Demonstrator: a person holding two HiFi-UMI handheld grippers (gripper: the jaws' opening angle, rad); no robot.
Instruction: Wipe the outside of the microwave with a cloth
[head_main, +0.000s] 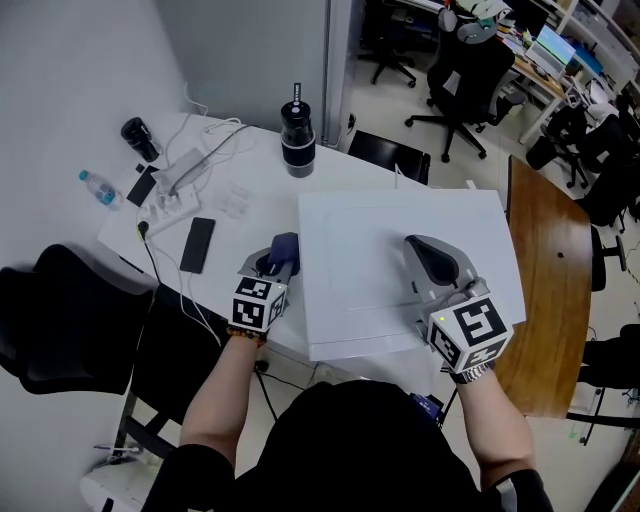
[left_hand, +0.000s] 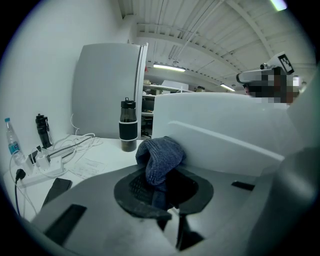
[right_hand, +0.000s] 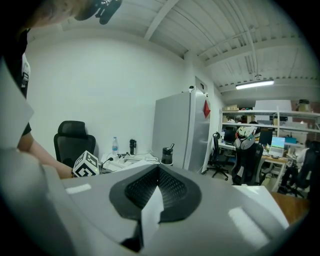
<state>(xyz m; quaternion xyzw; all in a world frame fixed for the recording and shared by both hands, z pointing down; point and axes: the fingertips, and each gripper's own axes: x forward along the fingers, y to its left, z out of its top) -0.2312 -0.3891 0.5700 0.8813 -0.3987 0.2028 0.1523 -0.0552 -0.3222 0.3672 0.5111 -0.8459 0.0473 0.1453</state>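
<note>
Grey left gripper (head_main: 281, 253), right gripper (head_main: 420, 245), black sleeves (head_main: 186, 479)

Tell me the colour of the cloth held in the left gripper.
The cloth is dark blue, shown best in the left gripper view.

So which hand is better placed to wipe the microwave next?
Left. The left gripper is shut on the blue cloth, right beside the microwave; the right gripper is over its top and holds no cloth.

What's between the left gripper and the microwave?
The blue cloth, pinched in the left gripper, beside the microwave. The left gripper view shows it.
</note>
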